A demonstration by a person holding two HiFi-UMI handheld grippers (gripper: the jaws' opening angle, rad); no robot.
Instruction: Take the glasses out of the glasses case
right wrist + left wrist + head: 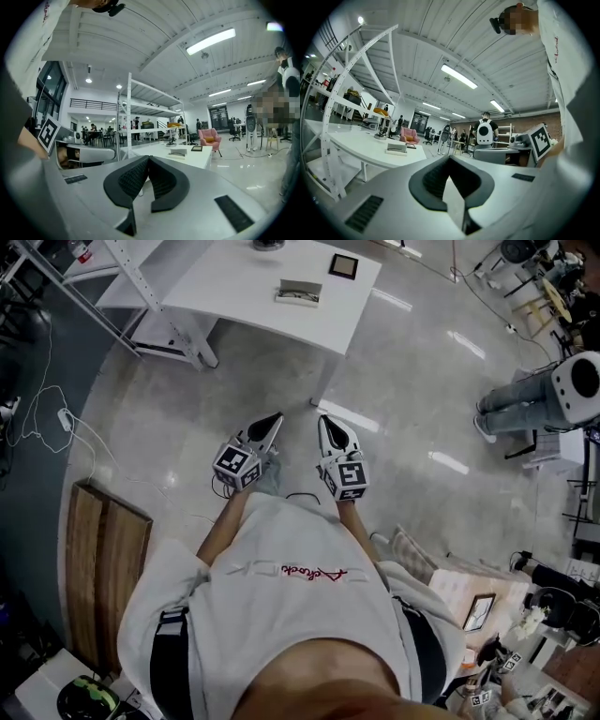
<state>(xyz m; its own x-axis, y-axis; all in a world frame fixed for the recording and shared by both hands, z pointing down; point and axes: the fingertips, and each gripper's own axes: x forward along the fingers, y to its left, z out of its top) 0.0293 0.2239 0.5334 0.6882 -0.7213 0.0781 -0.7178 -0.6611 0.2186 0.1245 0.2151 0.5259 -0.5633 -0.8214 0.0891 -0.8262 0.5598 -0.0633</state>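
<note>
A: Your left claw [450,159] has its pads pressed together at the tips, with nothing between them.

B: It's the same on your right claw [148,159]: the tips meet and there's no load. You carry both bare.

A: Further out, you have open floor [281,371] under the tips, then the white counter [234,282]. The glasses case [300,292] lies on it near the corner that faces you, well apart from both claws.

B: It sits straight ahead of you, about on the line between your two claws, so neither hand looks nearer to me. Its long side runs across your line of reach, not along it.

A: Just beyond it you have a small black frame [343,266]; don't take that for the case. The case is too small from here to tell whether its lid is up or down.

B: As for your pose, both forearms [222,529] are bent in front of your body, with the claws side by side, level, and toed in a little toward each other.

A: My read is that the task hasn't begun. You need to close the gap to the counter and part the pads before you can touch the case.
</note>
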